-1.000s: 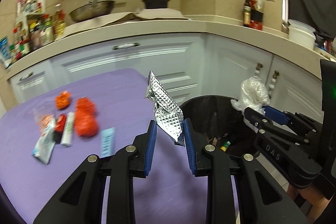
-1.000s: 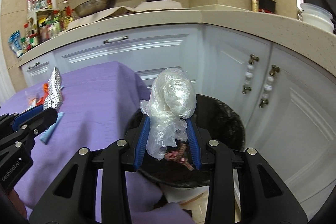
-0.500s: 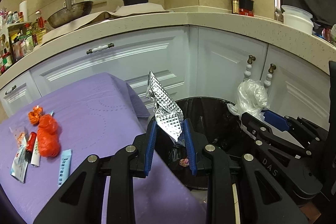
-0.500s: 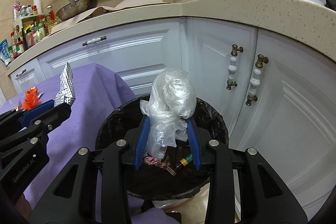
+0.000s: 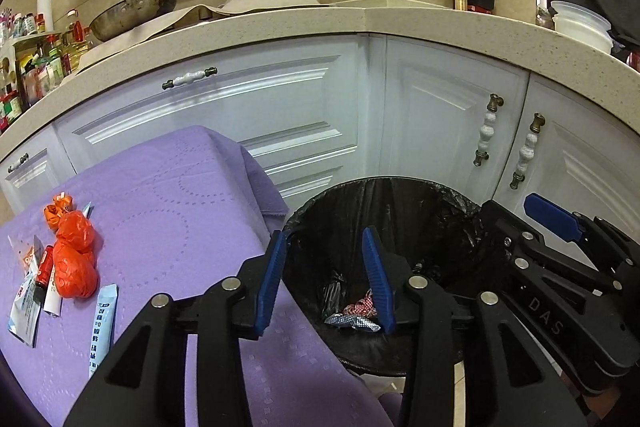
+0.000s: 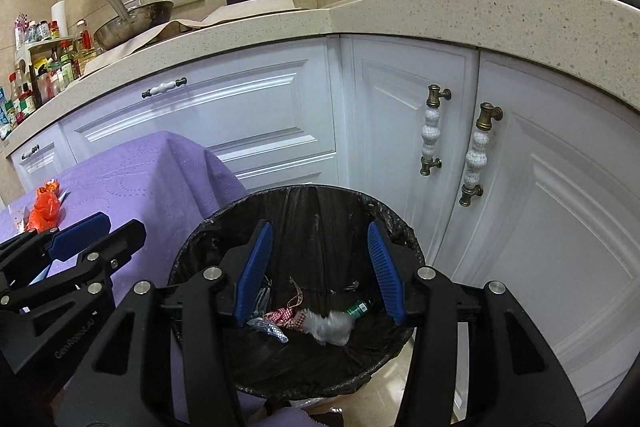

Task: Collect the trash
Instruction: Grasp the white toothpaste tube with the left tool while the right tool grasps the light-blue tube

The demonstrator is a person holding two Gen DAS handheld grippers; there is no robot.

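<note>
Both tools are held over the black-lined trash bin [image 6: 296,291], with nothing between the fingers. Left tool [image 5: 324,283]: jaws spread apart, empty, set above the bin's left edge where it meets the bench [image 5: 172,211]. Right tool [image 6: 316,267]: jaws spread apart, empty, centred over the bin mouth.

Inside the bin a clear plastic wad [image 6: 330,325], a foil wrapper [image 6: 268,329], a red-checked scrap [image 6: 282,317] and a small green bottle [image 6: 360,307] are seen lying on the bottom. The drop step is judged done for both tools.

Remaining trash is seen on the purple-covered bench, to the left of both tools: two crumpled orange bags [image 5: 74,259], a smaller orange wad [image 5: 56,209] behind them, a light blue sachet [image 5: 102,331], and a cluster of flat packets [image 5: 28,291] at the far left edge. Exact packet count cannot be told.

Key relation for the next move: the leftover trash lies left and slightly forward of the left tool, well apart from the right tool. The left tool is judged nearer. The blue sachet is closest to it; its long axis runs roughly along the tool's pointing direction, so a grasp across its narrow width should be possible without much wrist turn. It lies flat on cloth, so snagging the cover is a risk.
</note>
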